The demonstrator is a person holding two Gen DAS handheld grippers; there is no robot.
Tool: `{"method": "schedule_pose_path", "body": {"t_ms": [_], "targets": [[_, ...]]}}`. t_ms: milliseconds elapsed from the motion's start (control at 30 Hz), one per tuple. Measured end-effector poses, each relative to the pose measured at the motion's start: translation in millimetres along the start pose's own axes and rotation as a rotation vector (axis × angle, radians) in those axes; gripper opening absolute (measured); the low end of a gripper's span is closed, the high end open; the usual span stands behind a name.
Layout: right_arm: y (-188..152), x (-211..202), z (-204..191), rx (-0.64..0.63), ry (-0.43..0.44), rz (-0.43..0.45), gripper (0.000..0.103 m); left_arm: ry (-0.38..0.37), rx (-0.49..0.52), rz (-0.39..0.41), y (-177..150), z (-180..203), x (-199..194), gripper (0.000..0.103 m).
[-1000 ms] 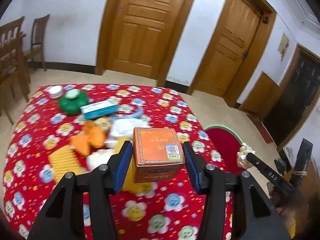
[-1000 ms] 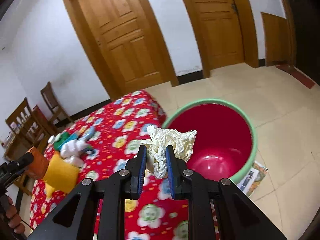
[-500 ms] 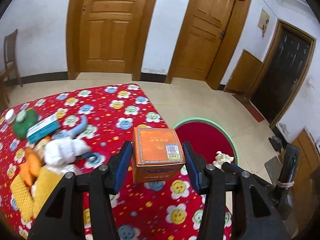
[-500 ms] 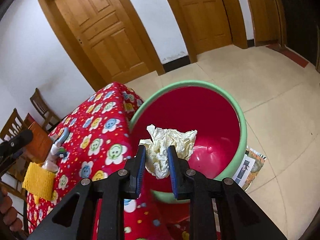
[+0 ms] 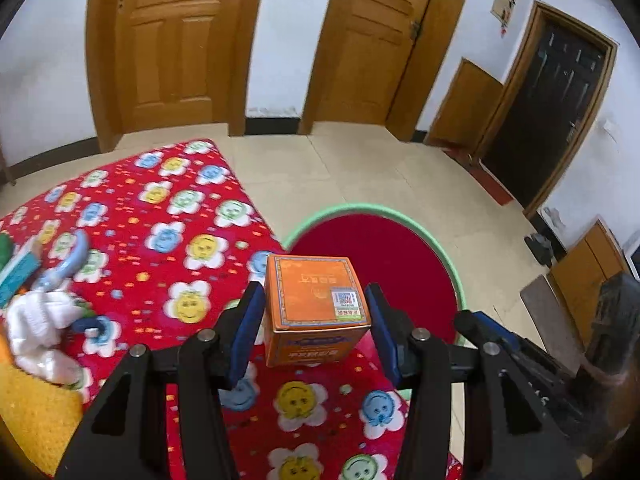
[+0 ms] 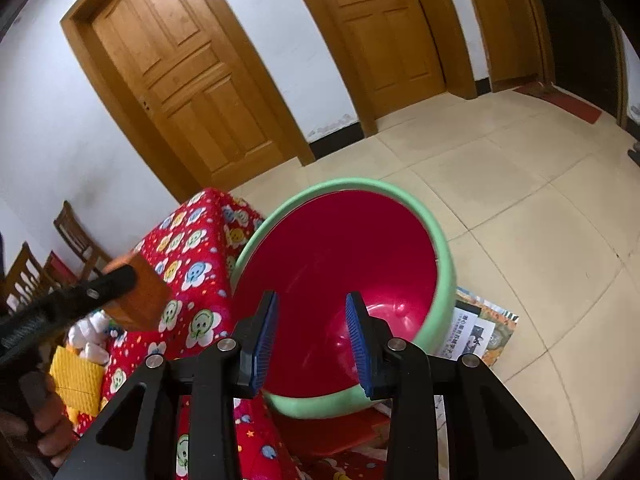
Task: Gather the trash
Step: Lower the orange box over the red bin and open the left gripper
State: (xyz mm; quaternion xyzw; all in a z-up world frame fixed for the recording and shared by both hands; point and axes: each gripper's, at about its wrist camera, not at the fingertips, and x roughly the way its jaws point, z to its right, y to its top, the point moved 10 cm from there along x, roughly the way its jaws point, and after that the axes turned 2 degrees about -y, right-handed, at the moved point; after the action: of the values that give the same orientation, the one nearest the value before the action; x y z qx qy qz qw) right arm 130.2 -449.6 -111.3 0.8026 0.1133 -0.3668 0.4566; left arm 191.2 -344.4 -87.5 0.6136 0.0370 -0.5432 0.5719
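My left gripper [image 5: 314, 304] is shut on an orange cardboard box [image 5: 316, 300], held in the air over the table's edge next to the bin. The bin [image 5: 362, 209] is red inside with a green rim and stands on the floor against the table. In the right wrist view my right gripper [image 6: 312, 320] hangs over the bin [image 6: 442, 240]; its jaws are opening and nothing is between them. No paper wad shows there. At the left of that view, the left gripper [image 6: 116, 276] holds the orange box [image 6: 144, 296].
The table carries a red flowered cloth [image 5: 160, 220] with white fabric [image 5: 36, 320], a yellow cloth [image 5: 32, 408] and toys at its left. Printed papers [image 6: 480, 328] lie on the floor beside the bin. Wooden chairs [image 6: 76, 236] stand at the far left, doors behind.
The right gripper moved over the bin, opened and let go of the crumpled paper, which is gone from view. The left gripper carried the orange box rightward to the bin's side.
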Motion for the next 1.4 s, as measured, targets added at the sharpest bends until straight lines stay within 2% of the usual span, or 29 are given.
{"method": "schedule_pose_path", "body": {"t_ms": [300,533,700,967,1033,1300,1400], "targets": [[0,-5,22,0.066,-0.03,0.011,0.036,-0.052,0.05,-0.03,-4,29,22,0.052],[-1,-4,25,0.078,-0.031,0.005,0.036,-0.062,0.041,-0.023,-4,31,18,0.059],[-2,-6,22,0.073,-0.027,0.007,0.036,-0.055,0.042,-0.025,-5,29,16,0.06],[-1,-6,23,0.077,-0.025,0.013,0.036,-0.019,0.06,-0.084,-23,24,29,0.06],[-1,-6,23,0.078,-0.026,0.013,0.036,-0.021,0.072,-0.089,-25,26,32,0.05],[1,-7,29,0.09,-0.032,0.021,0.036,-0.075,0.072,-0.065,-7,38,36,0.05],[1,-7,30,0.092,-0.038,0.021,0.036,-0.1,0.036,-0.061,-2,37,33,0.056]]}}
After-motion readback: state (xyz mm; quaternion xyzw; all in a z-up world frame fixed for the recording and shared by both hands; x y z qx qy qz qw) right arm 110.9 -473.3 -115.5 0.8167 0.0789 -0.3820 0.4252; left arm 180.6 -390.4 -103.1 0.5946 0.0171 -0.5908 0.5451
